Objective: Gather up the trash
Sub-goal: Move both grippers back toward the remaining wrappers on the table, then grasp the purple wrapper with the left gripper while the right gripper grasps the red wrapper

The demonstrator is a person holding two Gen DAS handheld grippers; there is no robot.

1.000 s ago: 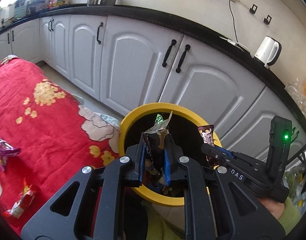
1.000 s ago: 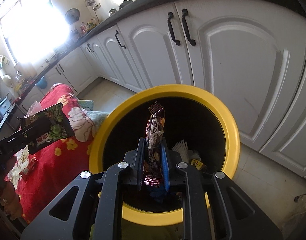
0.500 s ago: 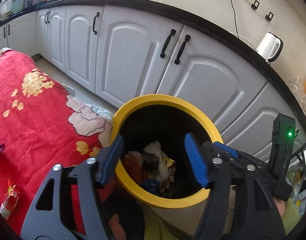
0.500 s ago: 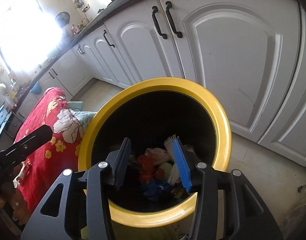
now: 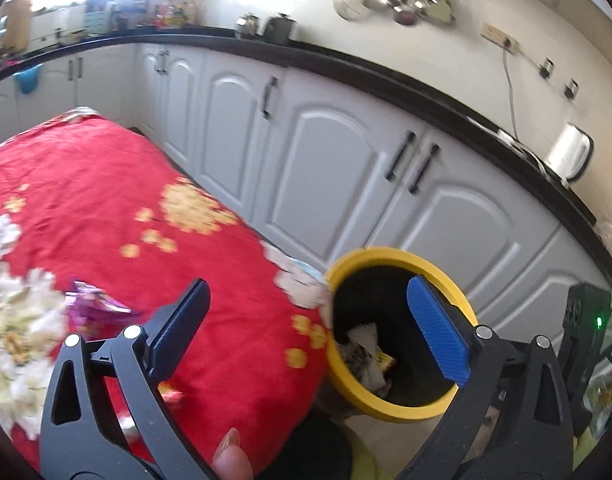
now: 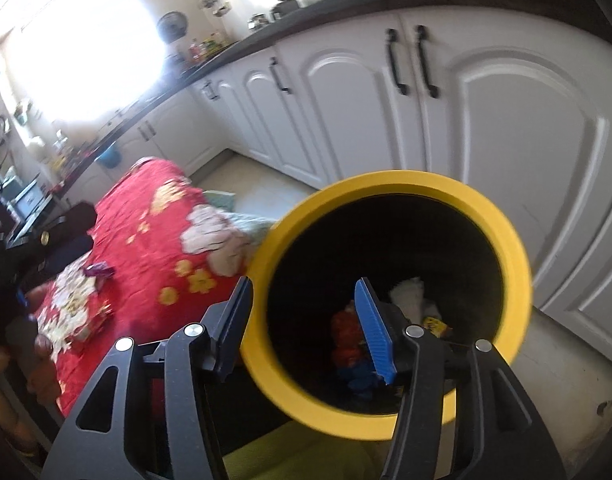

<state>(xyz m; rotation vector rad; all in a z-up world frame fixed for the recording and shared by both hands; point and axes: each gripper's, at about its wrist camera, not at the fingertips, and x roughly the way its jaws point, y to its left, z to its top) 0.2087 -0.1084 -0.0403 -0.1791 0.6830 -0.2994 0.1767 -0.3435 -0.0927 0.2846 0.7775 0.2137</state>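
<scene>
Left wrist view: a crumpled purple wrapper (image 5: 90, 303) lies on the red floral cloth (image 5: 106, 208), left of the yellow bin (image 5: 401, 334); left gripper (image 5: 306, 332) fingers have just spread wide, empty. Right gripper (image 6: 304, 326) fingers, also just parted and empty, straddle the bin's rim, crumpled wrappers (image 6: 347, 340) inside

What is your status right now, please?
Left gripper and right gripper just opened, empty. Wrappers in bin. Purple wrapper left on red cloth. Nothing blocking.

White cabinets (image 5: 333, 168) with black handles under black tabletop (image 5: 385, 76); white kettle (image 5: 569, 156) at its right end, jars (image 5: 266, 26) by back edge.
</scene>
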